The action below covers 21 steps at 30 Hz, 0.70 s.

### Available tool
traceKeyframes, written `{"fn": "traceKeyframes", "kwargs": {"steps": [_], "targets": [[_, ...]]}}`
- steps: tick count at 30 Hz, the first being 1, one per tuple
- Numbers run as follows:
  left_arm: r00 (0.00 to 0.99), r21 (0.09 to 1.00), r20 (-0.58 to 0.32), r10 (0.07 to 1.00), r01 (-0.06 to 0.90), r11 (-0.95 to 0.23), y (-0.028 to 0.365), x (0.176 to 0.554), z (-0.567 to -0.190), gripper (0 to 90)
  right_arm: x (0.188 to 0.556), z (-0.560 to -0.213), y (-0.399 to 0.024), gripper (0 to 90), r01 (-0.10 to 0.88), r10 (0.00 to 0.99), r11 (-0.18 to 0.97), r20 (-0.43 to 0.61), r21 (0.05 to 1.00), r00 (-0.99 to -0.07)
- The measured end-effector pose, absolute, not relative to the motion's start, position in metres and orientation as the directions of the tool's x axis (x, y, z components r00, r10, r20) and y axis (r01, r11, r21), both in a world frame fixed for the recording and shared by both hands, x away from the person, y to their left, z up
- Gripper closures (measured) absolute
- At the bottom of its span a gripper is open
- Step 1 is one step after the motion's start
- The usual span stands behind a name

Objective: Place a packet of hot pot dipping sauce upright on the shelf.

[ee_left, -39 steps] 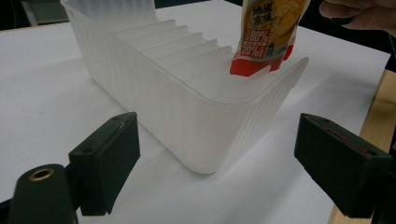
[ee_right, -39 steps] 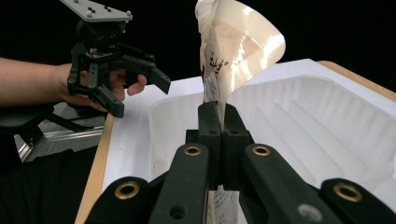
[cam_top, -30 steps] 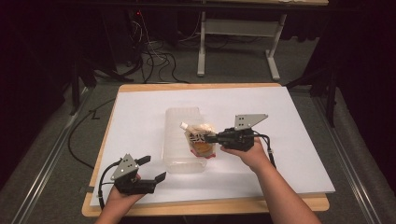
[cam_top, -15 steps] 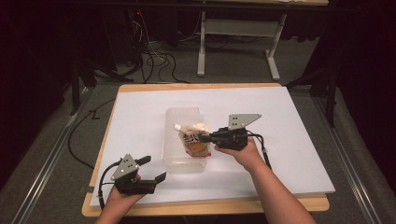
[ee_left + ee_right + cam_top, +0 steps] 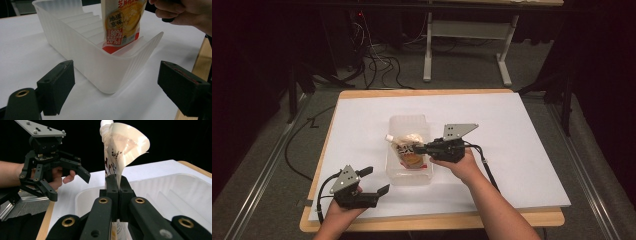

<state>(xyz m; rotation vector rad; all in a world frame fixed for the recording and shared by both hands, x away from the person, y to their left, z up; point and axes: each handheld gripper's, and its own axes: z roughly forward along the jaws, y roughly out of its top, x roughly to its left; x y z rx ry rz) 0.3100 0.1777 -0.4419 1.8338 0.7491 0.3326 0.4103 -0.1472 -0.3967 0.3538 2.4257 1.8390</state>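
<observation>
A translucent white plastic bin with a ribbed floor (image 5: pixel 408 172) sits near the middle of the white sheet covering the wooden table (image 5: pixel 522 150). Its long axis runs away from the person.

Right gripper (image 5: pixel 418 148): jaws clamped tight on a cream and orange spouted food pouch with red label print (image 5: pixel 408 150). In the right gripper view the two black pads meet on the pouch's edge, and the pouch (image 5: pixel 122 150) rises above them, curled, with its white spout at the top. The pouch hangs inside the bin; in the left gripper view its lower end (image 5: pixel 120 27) is within the bin walls, at or just above the ribbed floor. Whether it touches the floor cannot be told. The person's right hand (image 5: pixel 462 165) grips the tool just beside the bin's right wall.

Left gripper (image 5: pixel 372 182): jaws spread wide with nothing between them. It is held near the table's front edge, just left of the bin's near corner and apart from it. In the left gripper view the bin's rounded near corner (image 5: pixel 110 75) lies ahead of the two open pads, untouched. The right gripper view shows the left gripper (image 5: pixel 75 178) across the bin, also open.
</observation>
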Motion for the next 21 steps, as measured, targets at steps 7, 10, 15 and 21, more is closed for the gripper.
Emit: {"fn": "traceKeyframes", "kwargs": {"steps": [7,10,15,21], "targets": [[0.760,0.916,-0.120,0.638,0.333,-0.224,0.178,0.310,-0.442,14.8,0.410,-0.403,-0.145,90.0,0.146,0.248,0.257,0.081,0.955,-0.965],[0.758,0.919,-0.118,0.642,0.329,-0.219,0.178,0.310,-0.442,14.8,0.409,-0.407,-0.145,90.0,0.153,0.264,0.255,0.084,0.955,-0.961],[0.752,0.918,-0.121,0.647,0.333,-0.215,0.178,0.310,-0.442,14.9,0.408,-0.410,-0.147,90.0,0.158,0.278,0.256,0.084,0.954,-0.957],[0.750,0.919,-0.127,0.649,0.336,-0.208,0.179,0.310,-0.442,14.8,0.407,-0.414,-0.147,90.0,0.169,0.285,0.269,0.089,0.948,-0.954]]}}
